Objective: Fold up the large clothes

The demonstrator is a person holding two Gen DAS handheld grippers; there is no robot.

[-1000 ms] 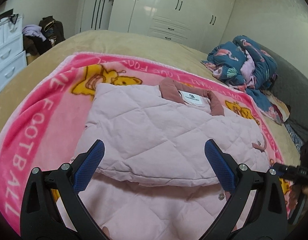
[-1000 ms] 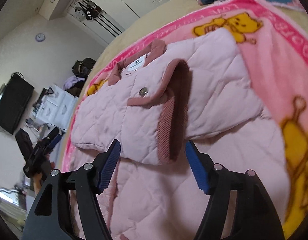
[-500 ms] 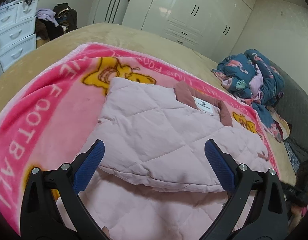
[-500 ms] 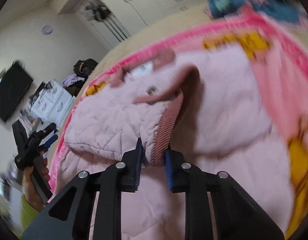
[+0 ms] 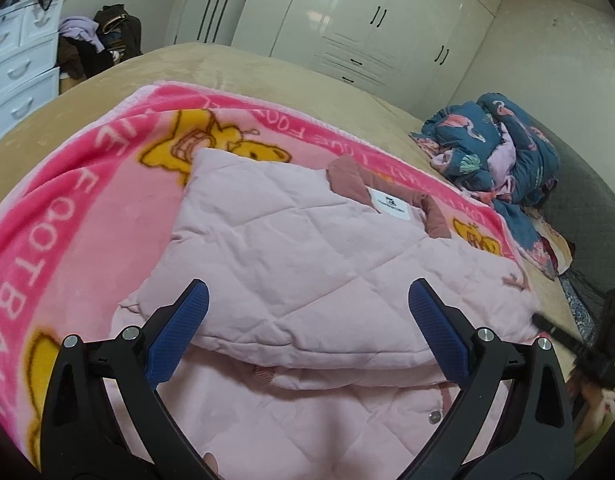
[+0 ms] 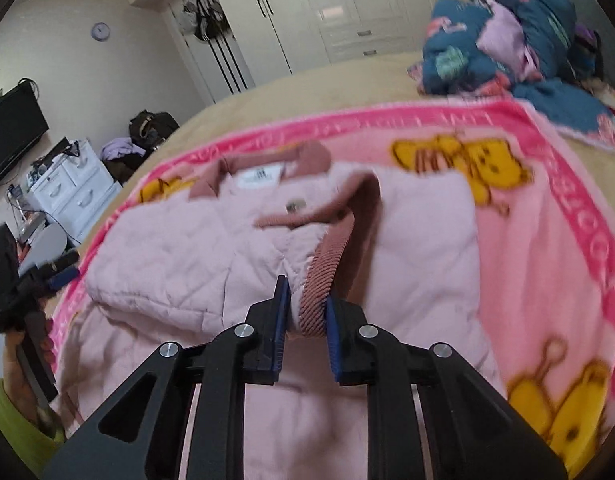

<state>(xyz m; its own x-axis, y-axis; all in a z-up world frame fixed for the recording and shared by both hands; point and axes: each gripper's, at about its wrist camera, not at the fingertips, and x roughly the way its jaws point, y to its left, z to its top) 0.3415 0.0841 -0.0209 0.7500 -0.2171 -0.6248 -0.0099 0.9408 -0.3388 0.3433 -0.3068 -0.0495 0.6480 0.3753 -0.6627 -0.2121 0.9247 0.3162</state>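
A pale pink quilted jacket [image 5: 291,248] lies on a pink cartoon blanket [image 5: 67,208] on the bed, with its sleeves folded across the body and its collar label [image 5: 391,202] at the far side. My left gripper [image 5: 307,286] hovers open over the folded left part, its blue pads wide apart and touching nothing. In the right wrist view my right gripper [image 6: 307,292] is shut on the ribbed dusty-pink cuff [image 6: 321,268] of the jacket's [image 6: 179,248] right sleeve. The cuff stands up between the pads.
A heap of blue flamingo-print bedding [image 5: 503,152] lies at the bed's far right. White drawers [image 5: 15,72] and a bag pile stand left of the bed, white wardrobes [image 5: 367,20] behind it. A TV [image 6: 7,128] hangs on the left wall.
My right gripper went from wide open around the sleeve cuff to shut on it, then rolled and lifted it a little. The left gripper stayed open and rolled slightly.
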